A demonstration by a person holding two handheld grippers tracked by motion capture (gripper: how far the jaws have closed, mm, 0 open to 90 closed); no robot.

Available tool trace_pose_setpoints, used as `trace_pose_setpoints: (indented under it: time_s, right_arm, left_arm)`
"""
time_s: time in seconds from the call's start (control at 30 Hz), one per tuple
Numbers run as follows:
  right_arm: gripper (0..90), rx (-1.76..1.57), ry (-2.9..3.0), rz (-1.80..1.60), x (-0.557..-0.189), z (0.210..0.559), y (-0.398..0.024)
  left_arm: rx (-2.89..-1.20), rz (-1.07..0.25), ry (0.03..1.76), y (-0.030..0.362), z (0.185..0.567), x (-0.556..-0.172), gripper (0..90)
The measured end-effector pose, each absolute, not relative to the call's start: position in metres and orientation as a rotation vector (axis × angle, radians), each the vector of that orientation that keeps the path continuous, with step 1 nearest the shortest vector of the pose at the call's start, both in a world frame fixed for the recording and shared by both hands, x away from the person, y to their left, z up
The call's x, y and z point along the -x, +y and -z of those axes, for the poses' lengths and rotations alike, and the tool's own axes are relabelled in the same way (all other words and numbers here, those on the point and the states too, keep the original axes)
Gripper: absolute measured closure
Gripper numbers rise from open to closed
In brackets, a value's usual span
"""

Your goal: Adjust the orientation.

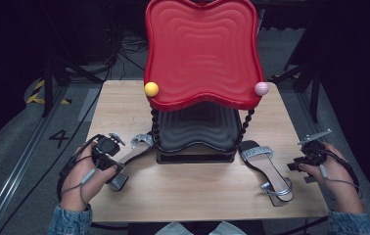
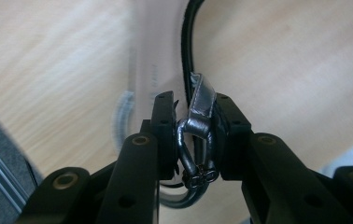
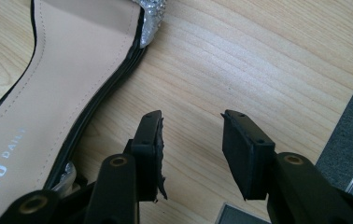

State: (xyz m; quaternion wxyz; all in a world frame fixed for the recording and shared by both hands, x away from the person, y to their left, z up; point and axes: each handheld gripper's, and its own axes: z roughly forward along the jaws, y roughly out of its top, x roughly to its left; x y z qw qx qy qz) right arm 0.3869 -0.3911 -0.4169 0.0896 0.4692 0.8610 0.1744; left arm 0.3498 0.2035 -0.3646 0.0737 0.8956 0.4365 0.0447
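Observation:
Two silver-strapped sandals are on the wooden table. The left sandal is tilted, toe toward the rack, and its silver ankle strap is pinched between the jaws of my left gripper. Its pale insole is a blur beyond the jaws. Flat on the table at the right lies the right sandal. My right gripper hovers open just right of that sandal's heel end, with bare wood between the jaws.
A two-tier rack stands mid-table: a red wavy top tray on beaded posts over a black lower tray. A yellow ball and a pink ball cap its front corners. Grey floor lies past the table edges.

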Motion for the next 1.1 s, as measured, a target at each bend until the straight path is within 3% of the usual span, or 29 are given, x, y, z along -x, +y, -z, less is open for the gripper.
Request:
trace_pose_setpoints:
  time_s: [0.27, 0.37, 0.4, 0.6, 0.7, 0.87, 1.1]
  right_arm:
    - [57.7, -1.394, 2.559, -0.526, -0.387, 0.417, -0.391]
    - [57.4, -1.395, 2.56, -0.527, -0.386, 0.417, -0.391]
    - [57.2, -1.394, 2.559, -0.529, -0.386, 0.417, -0.391]
    - [56.4, -1.396, 2.554, -0.532, -0.383, 0.417, -0.392]
    - [55.9, -1.412, 2.544, -0.532, -0.38, 0.419, -0.394]
    - [55.1, -1.427, 2.535, -0.528, -0.376, 0.421, -0.399]
    - [53.9, -1.449, 2.53, -0.524, -0.37, 0.425, -0.403]
  left_arm:
    - [-2.685, 0.002, 1.215, 0.191, 0.369, -0.348, 71.1]
    - [-2.661, -0.014, 1.221, 0.193, 0.365, -0.348, 59.9]
    - [-2.633, -0.053, 1.233, 0.193, 0.362, -0.347, 59.9]
    - [-2.547, -0.22, 1.25, 0.194, 0.362, -0.355, 39.3]
    - [-2.509, -0.234, 1.343, 0.193, 0.374, -0.367, 30.6]
    - [-2.488, -0.226, 1.423, 0.191, 0.391, -0.384, 29.2]
    - [-2.559, -0.076, 1.483, 0.19, 0.422, -0.403, 26.5]
